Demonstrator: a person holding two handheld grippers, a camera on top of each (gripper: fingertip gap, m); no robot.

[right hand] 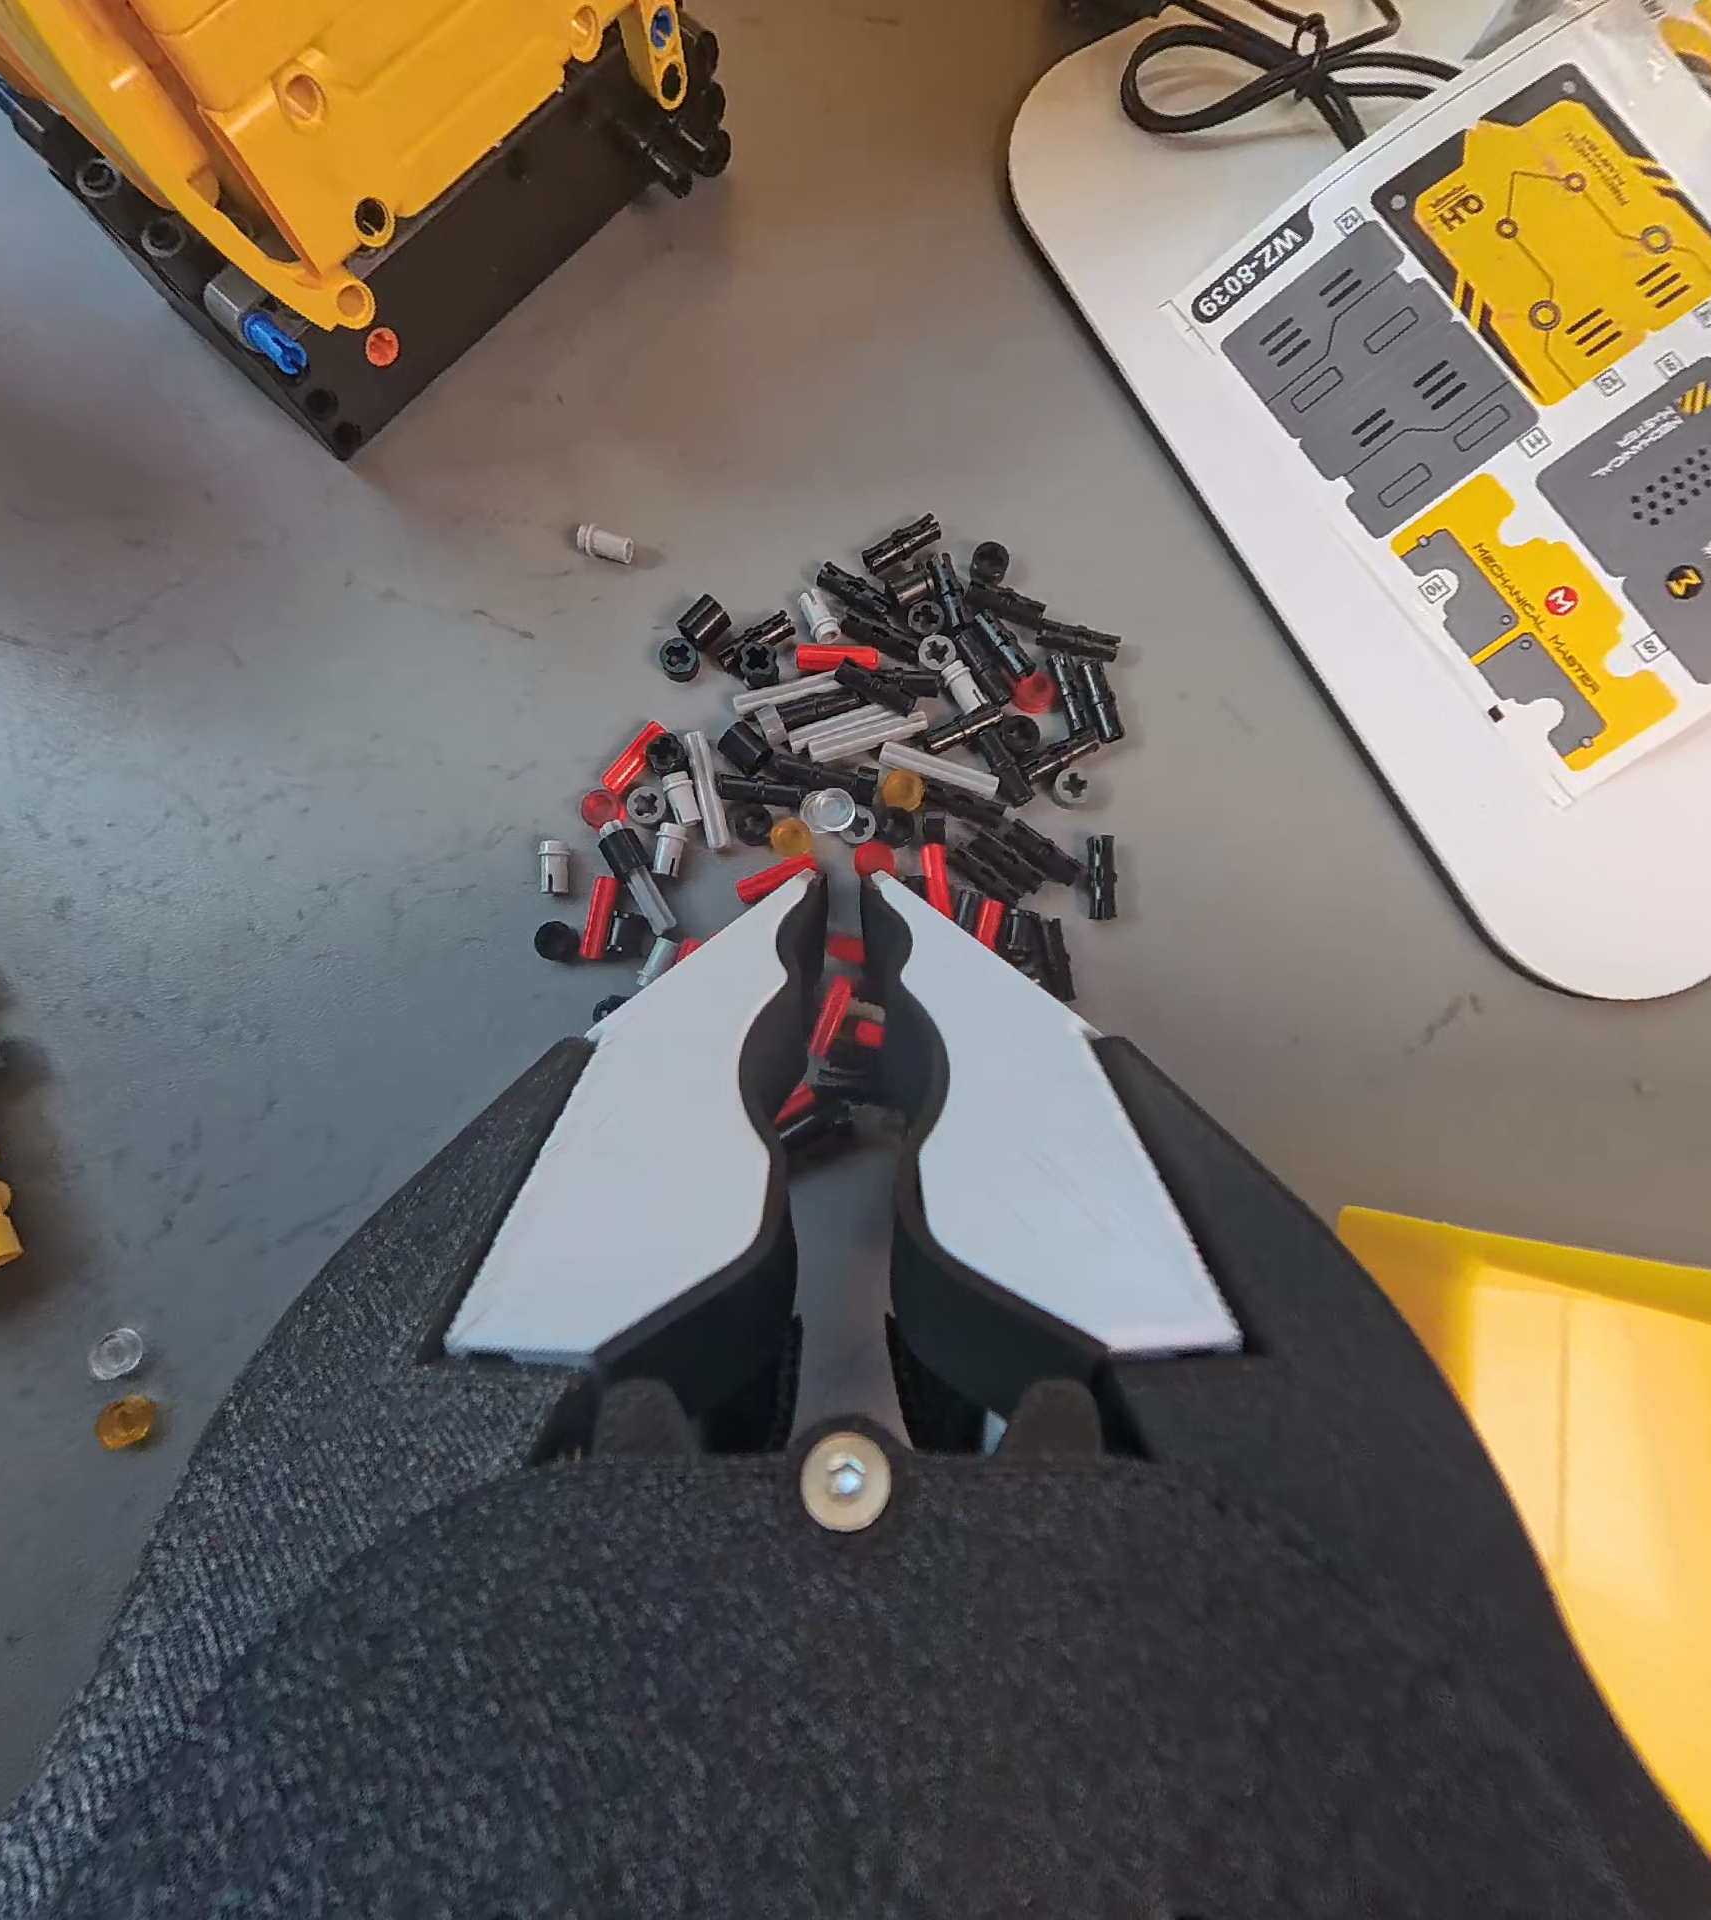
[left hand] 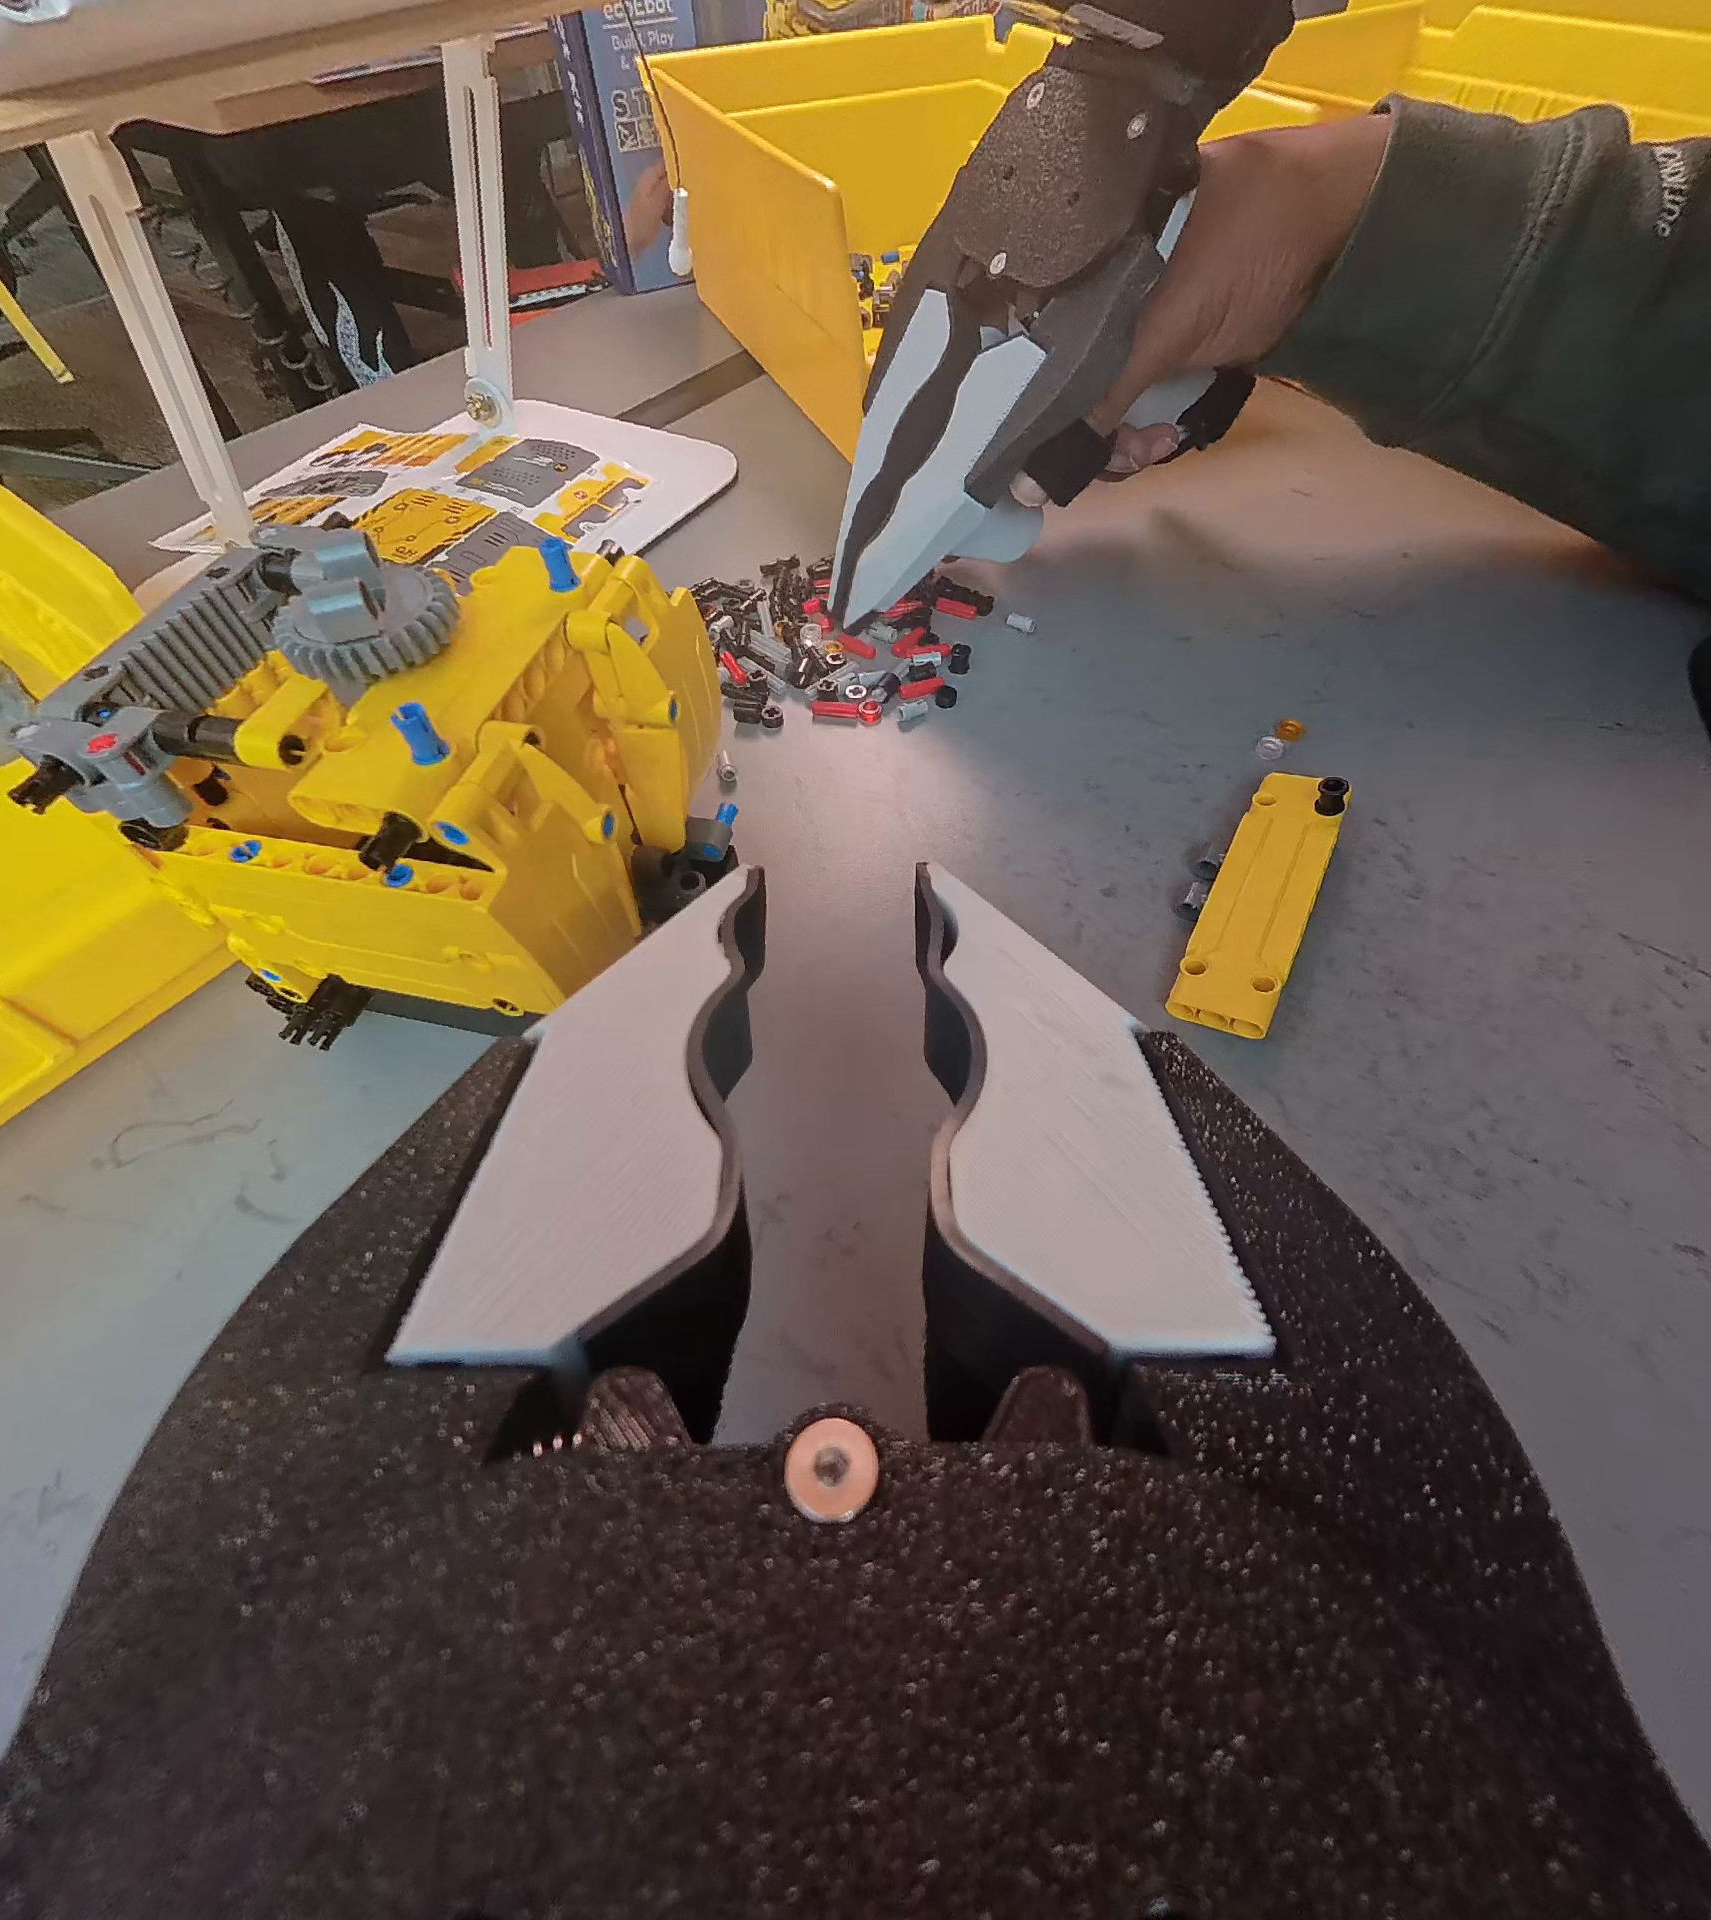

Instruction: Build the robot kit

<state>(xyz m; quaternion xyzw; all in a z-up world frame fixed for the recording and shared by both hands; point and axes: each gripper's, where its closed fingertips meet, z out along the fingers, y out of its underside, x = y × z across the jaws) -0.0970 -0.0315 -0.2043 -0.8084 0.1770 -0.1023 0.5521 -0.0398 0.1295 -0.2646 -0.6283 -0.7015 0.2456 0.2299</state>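
The left gripper (left hand: 838, 883) is hovering low over the grey table (left hand: 1453, 1195), fingers spread wide and holding nothing, with the yellow brick model (left hand: 435, 790) sitting just to its left and a yellow panel piece (left hand: 1256, 904) lying to the right. Farther off, the right gripper (right hand: 840, 878) is dipping into the pile of small pins (right hand: 861, 748), tips nearly closed; whether they are pinching one, I cannot tell. A sticker sheet (right hand: 1516, 416) is lying far right.
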